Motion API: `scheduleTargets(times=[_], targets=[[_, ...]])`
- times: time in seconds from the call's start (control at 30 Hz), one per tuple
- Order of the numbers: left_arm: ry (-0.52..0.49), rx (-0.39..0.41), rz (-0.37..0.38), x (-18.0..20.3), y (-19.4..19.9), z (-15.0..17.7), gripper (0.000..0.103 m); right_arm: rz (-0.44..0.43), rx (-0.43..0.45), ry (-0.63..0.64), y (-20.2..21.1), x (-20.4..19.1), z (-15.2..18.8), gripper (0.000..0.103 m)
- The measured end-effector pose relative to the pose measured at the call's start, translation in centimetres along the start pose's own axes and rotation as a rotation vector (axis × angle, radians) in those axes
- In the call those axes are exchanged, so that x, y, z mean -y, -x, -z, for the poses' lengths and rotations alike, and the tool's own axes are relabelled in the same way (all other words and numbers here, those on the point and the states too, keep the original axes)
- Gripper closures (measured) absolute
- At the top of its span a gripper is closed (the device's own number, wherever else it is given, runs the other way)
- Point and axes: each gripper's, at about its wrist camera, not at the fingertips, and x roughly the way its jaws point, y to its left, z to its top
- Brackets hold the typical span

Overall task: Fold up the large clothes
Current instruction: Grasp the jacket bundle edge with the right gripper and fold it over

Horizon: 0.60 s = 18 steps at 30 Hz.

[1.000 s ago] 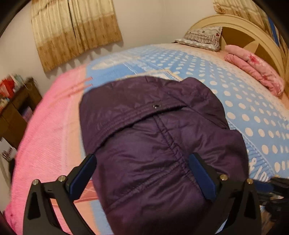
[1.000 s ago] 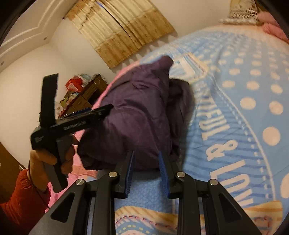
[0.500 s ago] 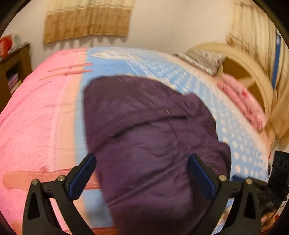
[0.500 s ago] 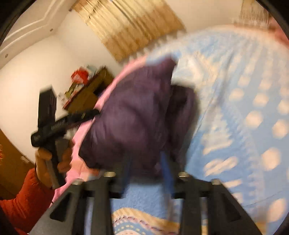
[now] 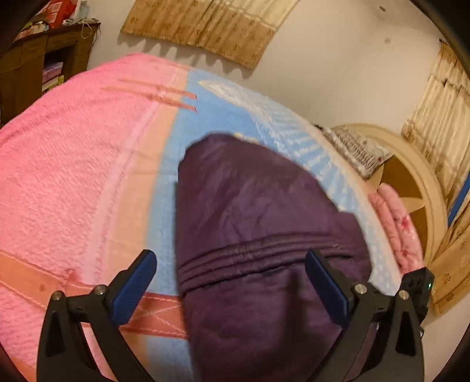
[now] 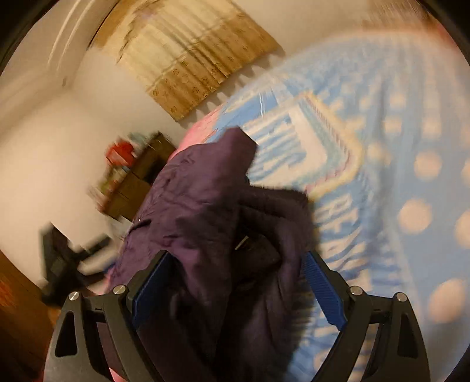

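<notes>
Between the blue pads of the right gripper (image 6: 236, 289), low centre of the right wrist view, lies a bunched end of the purple jacket (image 6: 205, 205). Its jaws have just been opening and now stand spread wide; whether the pads touch the fabric cannot be told through the motion blur. In the left wrist view the left gripper (image 5: 232, 289) is likewise spread, its pads apart from the cloth, with the jacket's stitched band running across the gap beyond them.

Outward from both claws, the jacket lies as a compact, partly folded mass on the bedspread (image 5: 88, 176), over the blue part just beside the pink part. A pillow (image 5: 355, 152) and a pink folded quilt (image 5: 396, 223) lie at the right of that frame by the headboard (image 5: 417, 164); a curtain (image 5: 211, 26) hangs at the top.

Judged step: re-gripping between folds, neither claw holding the garment firmly.

Next move calls for:
1. Closing each claw on a full thickness of padded fabric.
2. Matching both grips along one edge, so the bulky layers fold over together without slipping.
</notes>
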Motion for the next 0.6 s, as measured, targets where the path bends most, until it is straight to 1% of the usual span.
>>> scheduleTargets(times=[0.03, 0.07, 0.1, 0.13, 0.2, 0.23, 0.27, 0.37, 0.53, 0.6], targets=[[-0.007, -0.020, 0.004, -0.2, -0.8, 0.4, 0.001, -0.061, -0.012, -0.055, -0.4, 1.1, 0.3, 0.007], [0.006, -0.030, 0.032, -0.5, -1.2, 0.6, 0.000, -0.107, -0.015, -0.084, -0.8, 1.7, 0.7, 0.006], [0.040, -0.036, 0.080, -1.1, -1.6, 0.9, 0.000, -0.124, -0.001, -0.068, -0.7, 1.8, 0.8, 0.006], [0.095, -0.052, 0.141, -2.2, -2.0, 1.1, 0.000, -0.129, -0.003, -0.053, -0.7, 1.7, 0.9, 0.006], [0.202, -0.097, 0.252, -4.0, -3.1, 1.7, 0.000, -0.135, -0.028, -0.034, -1.0, 1.2, 1.0, 0.004], [0.255, -0.119, 0.310, -4.9, -3.7, 2.2, 0.000, -0.153, -0.046, -0.027, -1.2, 1.2, 0.8, 0.004], [0.268, -0.125, 0.335, -5.2, -3.8, 2.5, 0.000, -0.165, -0.062, -0.023, -1.5, 1.1, 0.7, 0.004], [0.155, -0.108, 0.345, -4.3, -3.3, 2.7, 0.000, -0.195, -0.099, -0.008, -2.7, 0.7, 0.2, 0.001], [0.149, -0.112, 0.362, -4.1, -3.7, 2.0, 0.000, -0.227, -0.110, -0.001, -4.6, 0.3, -0.6, 0.001], [0.141, -0.107, 0.357, -3.6, -3.7, 1.8, 0.000, -0.225, -0.130, 0.026, -5.0, -0.3, -0.2, 0.001]])
